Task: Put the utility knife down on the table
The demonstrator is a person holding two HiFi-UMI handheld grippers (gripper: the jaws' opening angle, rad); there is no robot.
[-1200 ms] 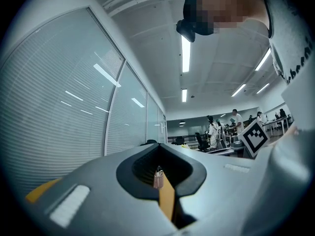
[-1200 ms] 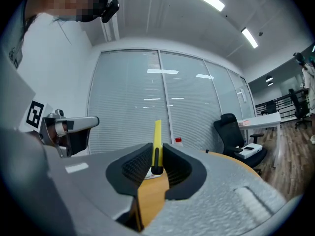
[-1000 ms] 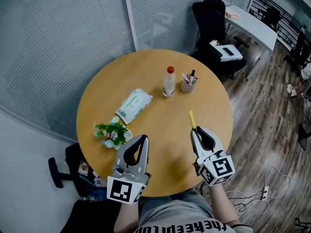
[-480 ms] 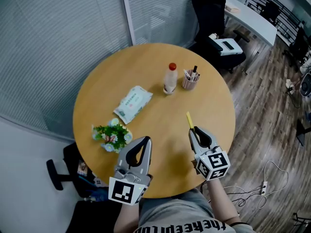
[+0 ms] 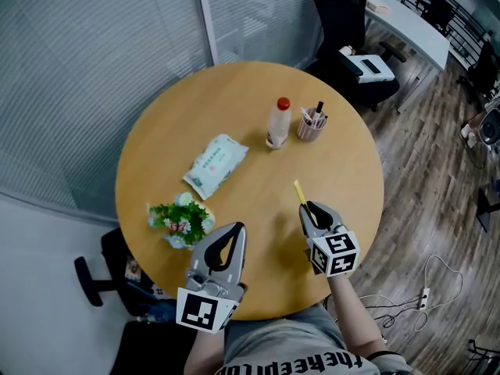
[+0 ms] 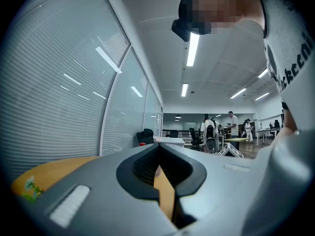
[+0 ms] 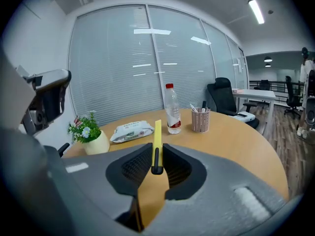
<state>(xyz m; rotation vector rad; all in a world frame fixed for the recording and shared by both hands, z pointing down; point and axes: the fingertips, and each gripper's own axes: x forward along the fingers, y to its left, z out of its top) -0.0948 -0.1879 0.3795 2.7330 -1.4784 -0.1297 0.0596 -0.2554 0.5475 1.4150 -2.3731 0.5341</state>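
**The Knife Is Not Down Yet**

The right tool [image 5: 310,211] holds the utility knife [image 5: 299,192]. Its two jaws are closed on the knife's dark end. The yellow part sticks out past the jaws and points across the table [image 5: 234,108]. The knife is over the near right part of the table, in front of the person. It looks held up in the air, not lying flat. How high it is cannot be told.

The left tool [image 5: 233,231] is pressed shut with nothing in it. It hangs near the table's front edge, well apart from the knife.

Other things sit on the table too. A bottle [image 5: 278,123] with a red cap stands beside a pen cup [image 5: 311,123] on the far side. A pack of wipes [image 5: 215,165] lies in the middle. A small plant [image 5: 181,219] sits at the left.

So the job is about half done. The knife is picked up and carried over bare wood. What is left is to lower it, lay it flat, and let the jaws go.
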